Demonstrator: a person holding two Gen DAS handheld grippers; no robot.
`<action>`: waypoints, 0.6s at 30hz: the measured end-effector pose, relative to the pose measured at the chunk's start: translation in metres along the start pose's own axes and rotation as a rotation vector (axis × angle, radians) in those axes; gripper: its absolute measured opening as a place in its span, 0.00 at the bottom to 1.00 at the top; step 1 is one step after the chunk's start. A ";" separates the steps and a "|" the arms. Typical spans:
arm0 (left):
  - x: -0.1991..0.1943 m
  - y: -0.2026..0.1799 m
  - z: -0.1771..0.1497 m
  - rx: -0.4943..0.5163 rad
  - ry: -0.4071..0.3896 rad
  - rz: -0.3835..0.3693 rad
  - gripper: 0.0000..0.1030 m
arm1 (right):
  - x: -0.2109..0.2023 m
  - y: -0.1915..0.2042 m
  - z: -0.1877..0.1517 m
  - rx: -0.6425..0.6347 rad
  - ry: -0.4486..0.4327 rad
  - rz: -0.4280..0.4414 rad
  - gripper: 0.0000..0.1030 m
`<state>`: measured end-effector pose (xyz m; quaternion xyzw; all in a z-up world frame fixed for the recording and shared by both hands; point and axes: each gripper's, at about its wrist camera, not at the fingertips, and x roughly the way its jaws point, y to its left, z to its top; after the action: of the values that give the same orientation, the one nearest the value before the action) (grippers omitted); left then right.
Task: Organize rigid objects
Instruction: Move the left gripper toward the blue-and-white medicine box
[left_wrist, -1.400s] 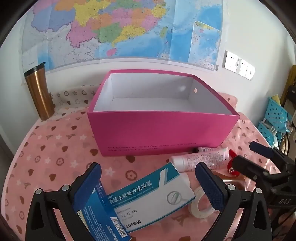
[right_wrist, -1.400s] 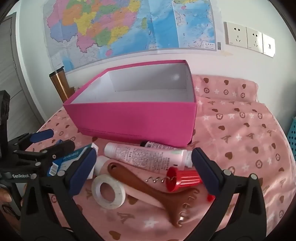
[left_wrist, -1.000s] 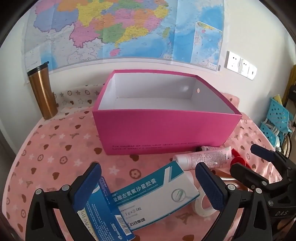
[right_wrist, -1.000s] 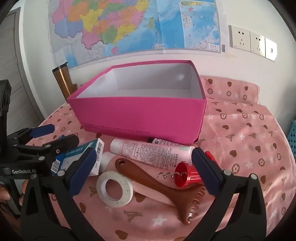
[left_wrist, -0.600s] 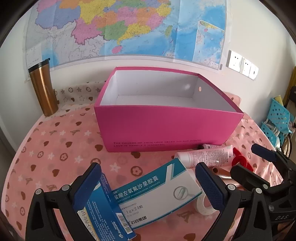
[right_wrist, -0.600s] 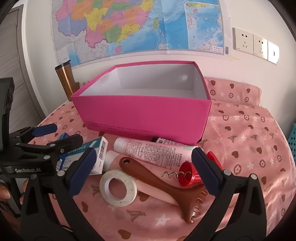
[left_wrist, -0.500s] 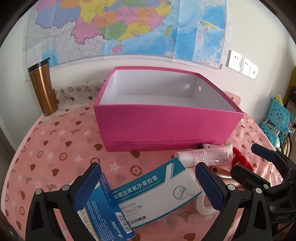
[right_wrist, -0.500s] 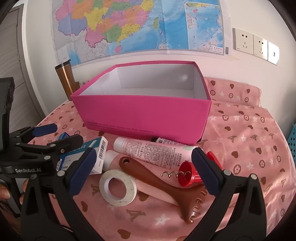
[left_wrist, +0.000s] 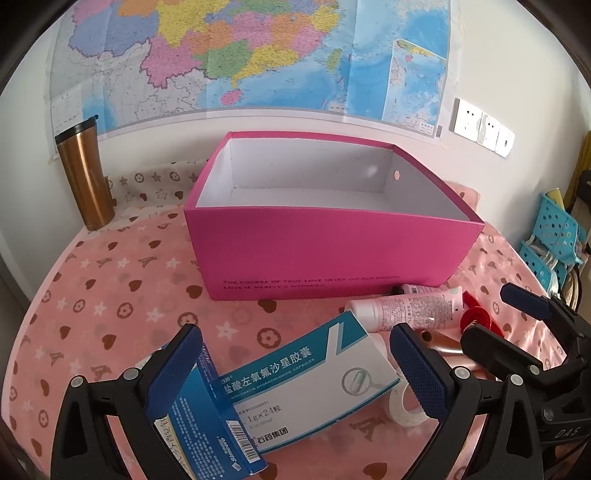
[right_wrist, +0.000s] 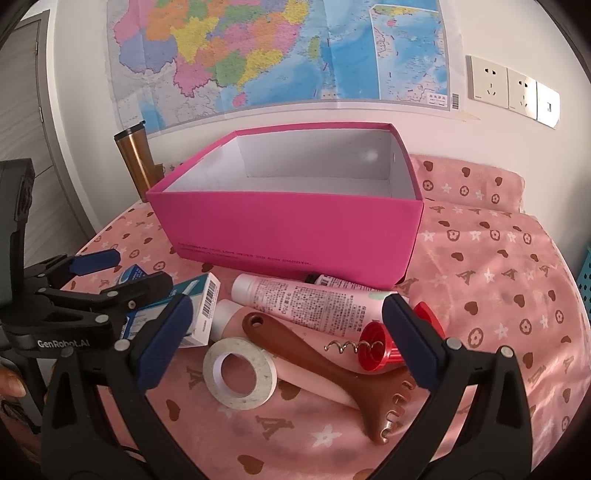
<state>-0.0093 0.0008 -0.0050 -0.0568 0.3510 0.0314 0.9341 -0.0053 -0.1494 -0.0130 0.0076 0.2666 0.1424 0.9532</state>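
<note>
A pink box (left_wrist: 332, 254) with a white inside stands open on a table under a pink cloth (left_wrist: 92, 295) printed with hearts and stars; nothing shows inside it in either view. The things to be sorted lie on the cloth in front of the box. The left tongs (left_wrist: 295, 363) are spread wide, one blue pad on each side of a blue-and-white medicine carton (left_wrist: 303, 384) that lies flat on the cloth; a second, darker blue carton (left_wrist: 207, 417) leans against the inside of the left pad, though whether that pad bears on it cannot be told, and the tongs have hold of nothing. The right tongs (right_wrist: 286, 339) are likewise wide open and grip nothing, hanging over a cluster of things: a roll of white tape (right_wrist: 240, 373) lying flat, a brown wooden massage tool (right_wrist: 314, 354) with its comb-like end toward the camera, a pink tube (right_wrist: 310, 299) lying on its side just in front of the box wall, and a red corkscrew (right_wrist: 373, 349) with its metal spiral pointing toward the tape. A smaller tube with a dark cap (right_wrist: 332, 281) peeps out between the pink tube and the box. In the right wrist view the left tongs show at the left edge, with part of a hand (right_wrist: 11, 380) below them. A copper-coloured travel mug (left_wrist: 85, 173) stands upright near the wall to the left of the box, and a map (left_wrist: 258, 55) and wall sockets (right_wrist: 513, 88) hang on the wall behind.
</note>
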 end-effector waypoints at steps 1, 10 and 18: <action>0.000 0.000 0.000 0.000 0.000 0.001 1.00 | 0.000 0.000 0.000 0.001 0.001 0.002 1.00; 0.000 0.000 0.000 0.002 -0.001 0.000 1.00 | 0.001 -0.001 0.001 0.014 0.006 0.017 1.00; -0.001 0.000 0.001 0.004 -0.003 0.004 1.00 | 0.001 0.001 0.001 0.011 0.002 0.032 1.00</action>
<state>-0.0097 0.0010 -0.0038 -0.0539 0.3498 0.0328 0.9347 -0.0040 -0.1486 -0.0122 0.0171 0.2680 0.1559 0.9506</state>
